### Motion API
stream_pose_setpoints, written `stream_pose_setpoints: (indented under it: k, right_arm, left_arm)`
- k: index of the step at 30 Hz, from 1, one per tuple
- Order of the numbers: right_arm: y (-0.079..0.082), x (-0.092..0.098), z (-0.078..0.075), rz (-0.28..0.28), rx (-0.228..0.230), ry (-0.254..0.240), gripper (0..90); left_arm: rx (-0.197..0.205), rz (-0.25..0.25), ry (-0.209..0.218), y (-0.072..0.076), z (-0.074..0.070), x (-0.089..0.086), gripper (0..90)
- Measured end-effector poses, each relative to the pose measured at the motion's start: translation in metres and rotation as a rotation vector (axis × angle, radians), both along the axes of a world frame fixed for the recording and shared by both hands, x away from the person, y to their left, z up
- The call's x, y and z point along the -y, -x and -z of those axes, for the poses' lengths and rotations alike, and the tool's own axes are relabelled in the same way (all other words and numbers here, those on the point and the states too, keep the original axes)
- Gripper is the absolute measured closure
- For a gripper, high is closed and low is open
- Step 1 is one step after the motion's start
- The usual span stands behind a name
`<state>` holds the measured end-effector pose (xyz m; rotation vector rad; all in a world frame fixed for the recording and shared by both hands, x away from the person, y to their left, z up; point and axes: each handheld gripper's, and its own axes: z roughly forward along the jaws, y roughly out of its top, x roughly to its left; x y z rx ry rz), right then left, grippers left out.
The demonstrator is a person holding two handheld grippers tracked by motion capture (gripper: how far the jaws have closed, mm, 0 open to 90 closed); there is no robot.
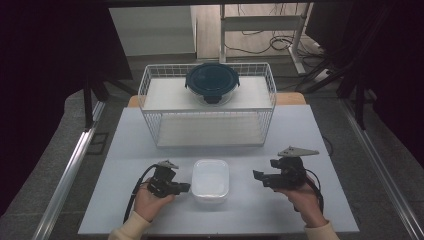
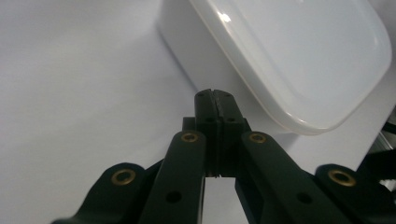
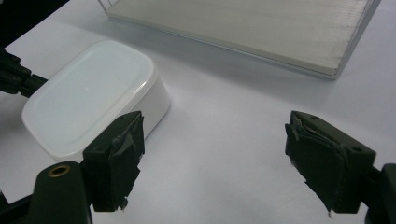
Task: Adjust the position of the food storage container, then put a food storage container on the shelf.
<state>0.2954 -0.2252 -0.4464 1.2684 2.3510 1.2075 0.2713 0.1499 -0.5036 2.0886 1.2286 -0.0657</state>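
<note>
The white lidded container (image 1: 211,180) is sitting between both grippers; the left gripper (image 2: 215,100), jaws pressed together, is pointing at its side, while the right gripper (image 3: 212,161) is gaping wide. The high view is showing a round container (image 1: 212,83) atop the wire basket (image 1: 150,80).

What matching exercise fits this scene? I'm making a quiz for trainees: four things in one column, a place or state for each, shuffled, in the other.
Things:
1. left gripper
2. right gripper
3. white container
4. dark round container

Places or states:
A. on top of the wire basket
B. fingers shut, holding nothing
C. on the table, between the two grippers
D. fingers wide open, holding nothing

Pairs: 1-B, 2-D, 3-C, 4-A
</note>
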Motion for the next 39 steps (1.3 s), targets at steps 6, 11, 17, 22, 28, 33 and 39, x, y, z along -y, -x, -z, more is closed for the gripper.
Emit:
stream_pose_setpoints:
  k: [6,11,17,22,28,33,39]
  right_arm:
    - [0.001,-0.001,-0.001,-0.006,0.005,0.001,19.4]
    - [0.002,-0.002,-0.003,-0.008,0.006,-0.002,19.4]
    - [0.002,-0.001,-0.004,-0.010,0.011,-0.004,19.4]
    - [0.002,0.000,-0.005,-0.007,0.013,-0.007,19.4]
    - [0.002,0.001,-0.006,-0.004,0.016,-0.010,19.4]
    - [0.002,0.001,-0.005,-0.011,0.013,-0.010,19.4]
    - [0.003,0.001,-0.008,-0.010,0.021,-0.017,19.4]
  left_arm:
    - [0.086,-0.060,0.033,0.008,-0.020,-0.016,87.8]
    - [0.166,-0.157,0.050,0.015,-0.037,-0.025,53.9]
    - [0.192,-0.160,0.069,0.021,-0.049,-0.033,31.3]
    - [0.209,-0.169,0.068,0.024,-0.054,-0.038,26.9]
    - [0.208,-0.182,0.078,0.025,-0.055,-0.044,24.3]
    - [0.205,-0.183,0.077,0.024,-0.053,-0.044,24.4]
    - [0.202,-0.198,0.082,0.023,-0.052,-0.046,22.9]
